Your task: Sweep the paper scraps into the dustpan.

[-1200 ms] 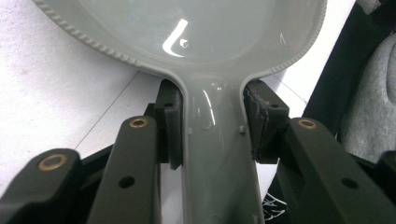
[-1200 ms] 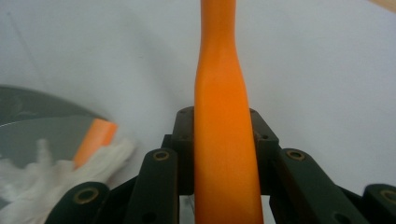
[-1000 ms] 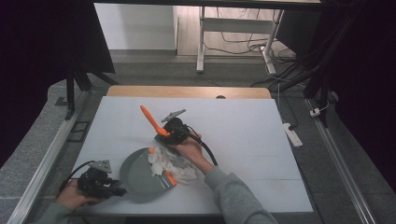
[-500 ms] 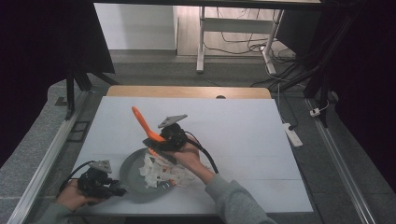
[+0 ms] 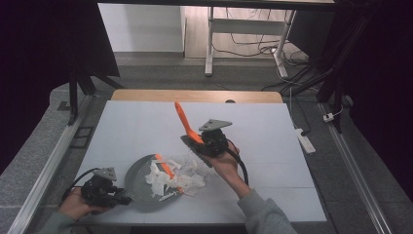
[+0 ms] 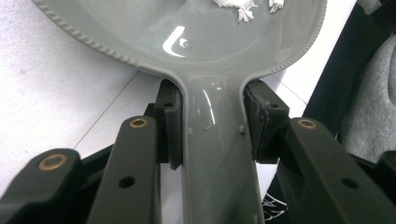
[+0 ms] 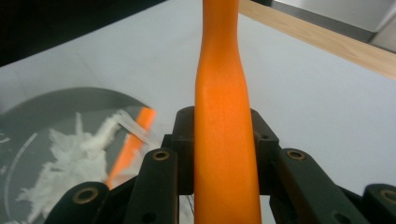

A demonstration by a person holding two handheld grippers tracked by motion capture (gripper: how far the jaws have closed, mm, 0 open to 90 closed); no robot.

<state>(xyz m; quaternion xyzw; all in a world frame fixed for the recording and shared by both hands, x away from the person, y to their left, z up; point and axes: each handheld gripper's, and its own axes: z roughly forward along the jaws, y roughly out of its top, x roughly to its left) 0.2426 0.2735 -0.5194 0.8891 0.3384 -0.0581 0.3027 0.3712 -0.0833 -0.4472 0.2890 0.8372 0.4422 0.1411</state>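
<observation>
A grey round dustpan (image 5: 139, 185) lies at the table's near left with a heap of white paper scraps (image 5: 178, 178) on it and over its right rim. My left gripper (image 5: 122, 199) is shut on the dustpan's handle (image 6: 217, 158), its pads (image 6: 170, 126) pressing both sides. My right gripper (image 5: 196, 139) is shut on an orange brush handle (image 5: 183, 119) that tilts up and back, held above the table to the right of the pan. An orange strip (image 7: 133, 140) lies among the scraps (image 7: 79, 158).
The white tabletop (image 5: 272, 141) stretches behind and right of the pan, with a wooden strip (image 5: 195, 95) along its far edge. A white power strip (image 5: 305, 139) lies on the floor to the right. Metal rails run along both sides.
My right gripper has carried the orange handle right and upward, away from the pan. The scraps sit more spread over the pan's right side. The left gripper and dustpan have not moved.
</observation>
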